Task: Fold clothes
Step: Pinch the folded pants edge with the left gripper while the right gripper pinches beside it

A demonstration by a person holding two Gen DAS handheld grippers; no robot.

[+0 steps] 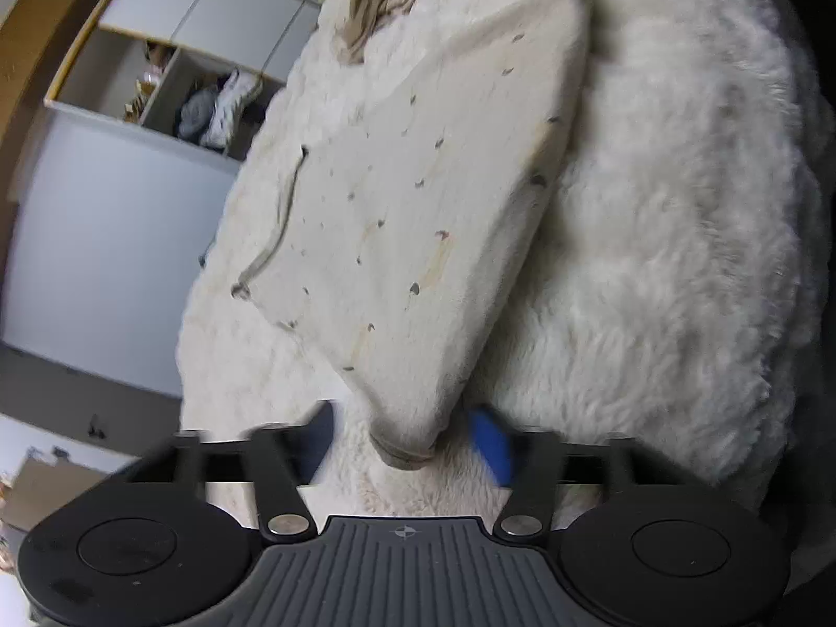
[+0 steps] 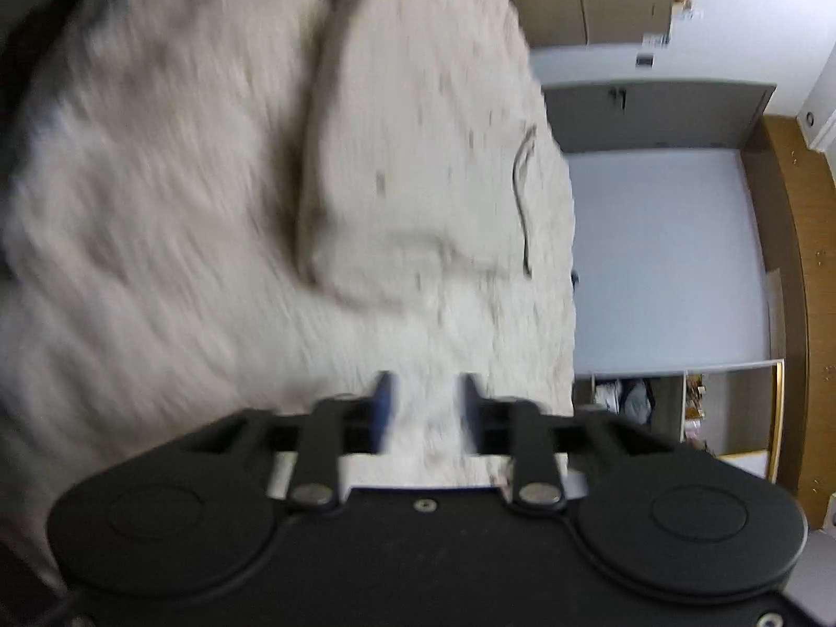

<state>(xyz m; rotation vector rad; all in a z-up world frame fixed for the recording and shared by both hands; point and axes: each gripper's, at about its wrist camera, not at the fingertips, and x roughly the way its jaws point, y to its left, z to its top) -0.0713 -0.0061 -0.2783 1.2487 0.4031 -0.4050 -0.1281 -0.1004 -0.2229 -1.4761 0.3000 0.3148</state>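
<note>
Open shelving [image 1: 172,89] (cluttered), pale wall [image 1: 99,240].

No legible text, brand, number or label appears in either view. The only mark is a small compass-like crosshair emblem [image 1: 403,531] moulded at the top centre of the ribbed dark grey plastic body of the left gripper; it carries no lettering.

Smooth, matt cloth garment [image 1: 418,198] on a shaggy, seemingly fleece blanket [image 1: 679,261].
</note>
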